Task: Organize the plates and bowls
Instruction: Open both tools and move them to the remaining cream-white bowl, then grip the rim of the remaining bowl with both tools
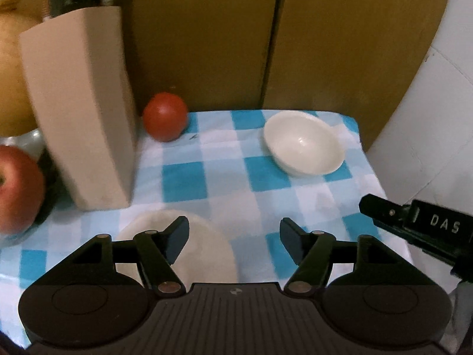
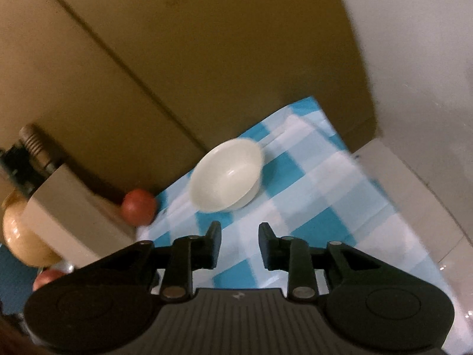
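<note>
The left gripper (image 1: 234, 238) hangs over the checked table (image 1: 230, 183), jaws wide and empty, above a white plate (image 1: 204, 245). The right gripper (image 2: 240, 244) has narrow, empty jaws. The white bowl (image 1: 304, 143) sits far right.

One bowl (image 1: 304, 143), one plate (image 1: 204, 248), one tomato (image 1: 165, 117).

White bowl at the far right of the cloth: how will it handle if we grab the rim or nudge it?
The white bowl looks glazed and glossy, so pads may slip on its rim. It appears rigid ceramic, probably chippable if dropped. It seems to sit on a narrow foot on the checked tablecloth, so a push could drag the cloth or tip it.
</note>
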A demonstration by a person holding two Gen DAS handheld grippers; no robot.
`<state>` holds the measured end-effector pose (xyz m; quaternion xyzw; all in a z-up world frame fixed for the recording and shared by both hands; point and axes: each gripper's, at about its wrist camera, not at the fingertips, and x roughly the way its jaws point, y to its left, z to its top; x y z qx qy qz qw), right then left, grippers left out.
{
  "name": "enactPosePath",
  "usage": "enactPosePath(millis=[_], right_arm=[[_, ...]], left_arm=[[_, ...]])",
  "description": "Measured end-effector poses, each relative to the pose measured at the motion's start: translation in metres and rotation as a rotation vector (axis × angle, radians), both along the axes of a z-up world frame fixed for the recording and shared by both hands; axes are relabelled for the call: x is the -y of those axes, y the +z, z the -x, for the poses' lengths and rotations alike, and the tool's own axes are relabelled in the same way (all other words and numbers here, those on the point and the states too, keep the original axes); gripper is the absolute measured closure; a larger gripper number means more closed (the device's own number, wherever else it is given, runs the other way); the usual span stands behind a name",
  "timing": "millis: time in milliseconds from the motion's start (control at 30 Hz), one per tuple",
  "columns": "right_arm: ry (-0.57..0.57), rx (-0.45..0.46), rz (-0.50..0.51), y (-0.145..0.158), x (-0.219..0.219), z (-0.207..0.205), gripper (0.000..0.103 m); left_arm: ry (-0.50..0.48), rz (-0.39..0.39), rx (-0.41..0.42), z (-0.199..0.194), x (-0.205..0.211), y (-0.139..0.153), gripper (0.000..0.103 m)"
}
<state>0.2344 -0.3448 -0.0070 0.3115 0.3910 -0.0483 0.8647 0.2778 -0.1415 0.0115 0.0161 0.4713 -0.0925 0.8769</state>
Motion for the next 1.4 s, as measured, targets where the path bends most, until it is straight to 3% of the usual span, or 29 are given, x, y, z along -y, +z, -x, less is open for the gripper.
enactPosePath(millis=[500, 833, 933, 1000, 1067, 1167, 1267, 1400], right_arm=[[-0.021, 0.038, -0.022, -0.014, 0.024, -0.063, 0.071], [-0.033, 0.012, -0.078, -0.048, 0.038, -0.092, 0.071], [-0.015, 0.012, -0.076, -0.054, 0.035, -0.097, 0.071], [-0.008, 0.003, -0.072, -0.058, 0.032, -0.101, 0.071], [-0.002, -0.018, -0.081, -0.064, 0.031, -0.104, 0.078], [0.005, -0.032, -0.091, -0.067, 0.031, -0.106, 0.087], [0.014, -0.039, -0.089, -0.068, 0.029, -0.105, 0.09], [0.019, -0.039, -0.098, -0.065, 0.028, -0.103, 0.091]], left_arm=[[0.047, 0.015, -0.03, -0.078, 0.037, -0.027, 0.025], [0.037, -0.03, -0.046, -0.112, 0.063, -0.054, 0.027], [0.029, -0.04, -0.058, -0.117, 0.069, -0.064, 0.032], [0.027, -0.046, -0.066, -0.121, 0.07, -0.069, 0.042], [0.023, -0.056, -0.079, -0.123, 0.071, -0.074, 0.049], [0.014, -0.071, -0.064, -0.123, 0.07, -0.077, 0.048], [-0.006, -0.075, -0.065, -0.122, 0.073, -0.075, 0.058], [-0.013, -0.076, -0.064, -0.118, 0.075, -0.073, 0.063]])
